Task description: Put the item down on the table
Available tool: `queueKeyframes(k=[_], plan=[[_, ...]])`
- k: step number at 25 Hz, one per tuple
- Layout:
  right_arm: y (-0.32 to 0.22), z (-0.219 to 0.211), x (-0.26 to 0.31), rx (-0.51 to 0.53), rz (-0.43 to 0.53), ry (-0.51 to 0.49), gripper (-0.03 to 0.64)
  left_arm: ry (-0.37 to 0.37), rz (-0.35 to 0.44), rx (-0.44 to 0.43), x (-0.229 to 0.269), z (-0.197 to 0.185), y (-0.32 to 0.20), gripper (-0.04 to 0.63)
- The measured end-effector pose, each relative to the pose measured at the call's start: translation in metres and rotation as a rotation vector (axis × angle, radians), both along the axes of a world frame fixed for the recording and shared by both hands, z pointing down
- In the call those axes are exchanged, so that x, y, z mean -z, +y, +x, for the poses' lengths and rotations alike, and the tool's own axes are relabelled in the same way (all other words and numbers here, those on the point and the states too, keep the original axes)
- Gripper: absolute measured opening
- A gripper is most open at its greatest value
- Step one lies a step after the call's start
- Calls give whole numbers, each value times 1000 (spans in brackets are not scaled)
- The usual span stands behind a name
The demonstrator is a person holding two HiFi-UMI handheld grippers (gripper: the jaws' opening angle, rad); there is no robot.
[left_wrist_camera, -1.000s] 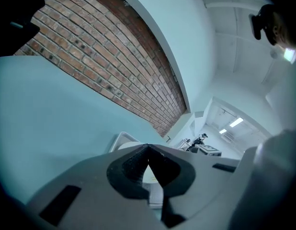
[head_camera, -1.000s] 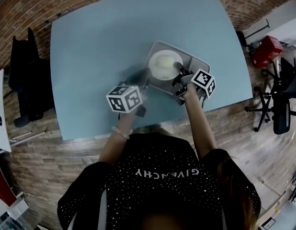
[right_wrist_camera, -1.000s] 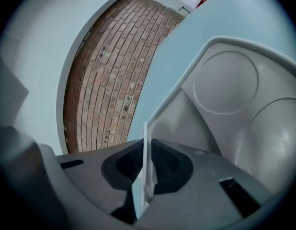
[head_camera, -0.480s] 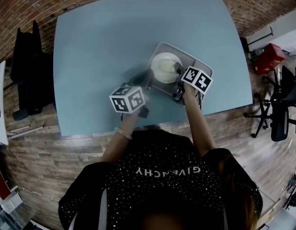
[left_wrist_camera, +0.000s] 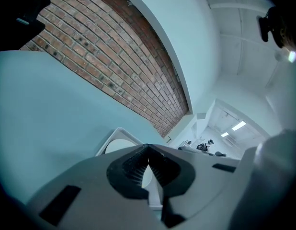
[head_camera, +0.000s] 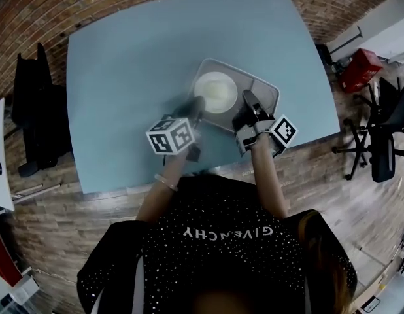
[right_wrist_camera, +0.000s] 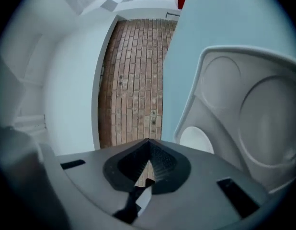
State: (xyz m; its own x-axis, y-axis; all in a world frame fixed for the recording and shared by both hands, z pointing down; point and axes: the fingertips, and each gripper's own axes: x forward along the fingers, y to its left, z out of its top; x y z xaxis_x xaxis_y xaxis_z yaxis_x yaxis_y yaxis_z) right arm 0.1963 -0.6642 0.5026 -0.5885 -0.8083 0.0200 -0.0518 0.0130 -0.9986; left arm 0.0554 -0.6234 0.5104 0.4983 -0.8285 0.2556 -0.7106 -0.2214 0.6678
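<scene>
A grey compartment tray (head_camera: 265, 89) lies on the blue table (head_camera: 136, 64), with a white bowl (head_camera: 216, 91) in its left part. My left gripper (head_camera: 197, 103) sits at the tray's left front edge, jaws shut with nothing between them. My right gripper (head_camera: 246, 97) hovers over the tray's front, just right of the bowl and apart from it, also shut and empty. In the left gripper view the shut gripper (left_wrist_camera: 148, 146) points at the tray corner (left_wrist_camera: 117, 130) and bowl (left_wrist_camera: 120, 146). In the right gripper view the shut gripper (right_wrist_camera: 148, 141) faces the tray (right_wrist_camera: 201, 66) and bowl (right_wrist_camera: 270, 123).
The table's front edge (head_camera: 208, 175) runs just under my hands. A black chair (head_camera: 32, 103) stands at the table's left, an office chair (head_camera: 385, 142) and a red case (head_camera: 355, 69) at its right. Brick floor surrounds the table.
My right gripper has drawn back from the bowl's rim toward me and to the right. The left gripper has stayed at the tray's left edge.
</scene>
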Motion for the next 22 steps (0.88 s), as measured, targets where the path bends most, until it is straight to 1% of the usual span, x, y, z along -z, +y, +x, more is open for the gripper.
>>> queueKeyframes(k=[2, 3, 6, 7, 12, 18, 22], plan=[[9, 2, -4, 3, 2, 41, 11, -7, -7, -1, -1, 2, 2, 11], [13, 4, -6, 0, 1, 43, 11, -10, -9, -1, -2, 4, 3, 11], [18, 7, -8, -23, -9, -21, 11, -10, -13, -3, -3, 7, 2, 11], [19, 7, -9, -26, -12, -28, 11, -6, -17, -3, -4, 7, 2, 11], [26, 5, -14, -18, -13, -10, 11, -1, -36, 13, -11, 0, 2, 11], [27, 7, -18, -30, -28, -17, 11, -7, -38, -14, -12, 7, 8, 11], [28, 14, -23, -44, -38, 0, 11, -9, -51, -13, -18, 3, 9, 11]])
